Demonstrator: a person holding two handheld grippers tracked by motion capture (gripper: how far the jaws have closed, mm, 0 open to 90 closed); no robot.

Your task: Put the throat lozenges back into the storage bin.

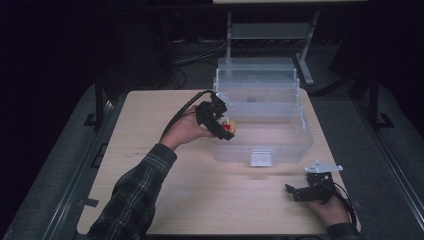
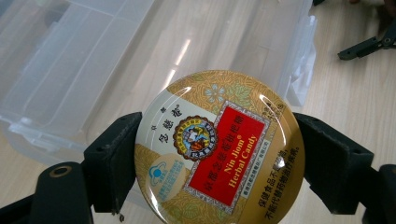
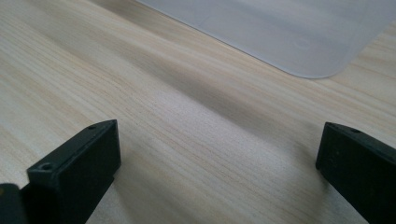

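A round gold candy tin (image 2: pixel 219 147) with a red label reading "Nin Jiom Herbal Candy" is clamped flat between the two black jaws of my left gripper (image 1: pixel 223 127). That gripper hovers at the left front corner of a clear plastic storage box (image 1: pixel 262 117), the tin (image 1: pixel 229 125) just above the box's rim. The open box (image 2: pixel 140 51) lies beneath the tin in the left gripper view. My right gripper (image 1: pixel 298 192) rests low over the wooden table at the front right, jaws spread wide with nothing between them; its fingers (image 3: pixel 77 170) frame bare wood.
The clear box has stepped tiers rising at the back and a front latch (image 1: pixel 261 157). The wooden table (image 1: pixel 150 120) has free room at left and front. A corner of the box (image 3: pixel 299 32) shows ahead of the right gripper. A metal stand (image 1: pixel 270 30) is behind the table.
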